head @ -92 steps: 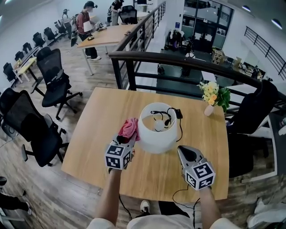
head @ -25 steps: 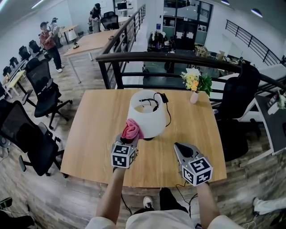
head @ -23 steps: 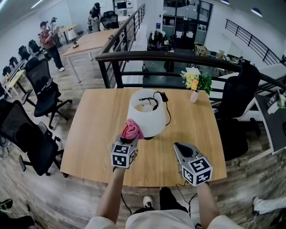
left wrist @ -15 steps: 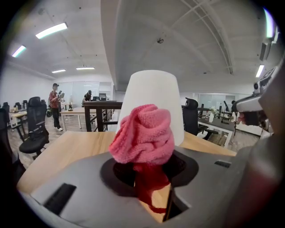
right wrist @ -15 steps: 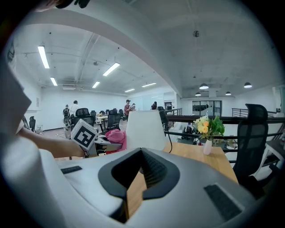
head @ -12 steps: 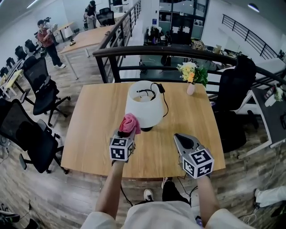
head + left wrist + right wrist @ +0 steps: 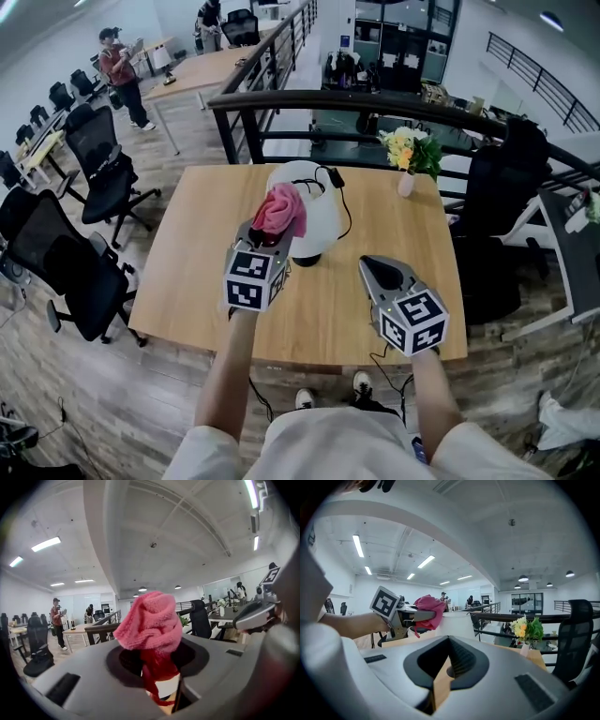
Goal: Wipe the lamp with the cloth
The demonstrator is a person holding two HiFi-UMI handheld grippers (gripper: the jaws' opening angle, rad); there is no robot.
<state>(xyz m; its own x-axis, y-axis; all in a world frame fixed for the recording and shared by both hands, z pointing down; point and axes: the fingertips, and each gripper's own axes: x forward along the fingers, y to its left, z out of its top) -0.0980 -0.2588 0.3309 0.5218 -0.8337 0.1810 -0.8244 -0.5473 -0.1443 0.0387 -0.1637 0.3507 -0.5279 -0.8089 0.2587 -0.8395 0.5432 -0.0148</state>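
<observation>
The white lamp (image 7: 323, 223) stands mid-table with a black cable running over its open top. A bunched pink cloth (image 7: 279, 211) is clamped in my left gripper (image 7: 273, 234), which holds it up against the near-left side of the shade, close to the top rim. In the left gripper view the cloth (image 7: 150, 627) fills the jaws and a strip of white shade (image 7: 167, 687) shows below it. My right gripper (image 7: 377, 269) hovers shut and empty over the table to the right of the lamp, its jaws (image 7: 449, 660) pressed together.
The wooden table (image 7: 192, 281) also carries a small vase of flowers (image 7: 406, 155) at its far right. A black railing (image 7: 375, 101) runs behind the table. Office chairs (image 7: 66, 267) stand on the left and a dark chair (image 7: 506, 187) on the right.
My left gripper has lifted the cloth from low on the shade's side to near its top rim. The right gripper has risen a little.
</observation>
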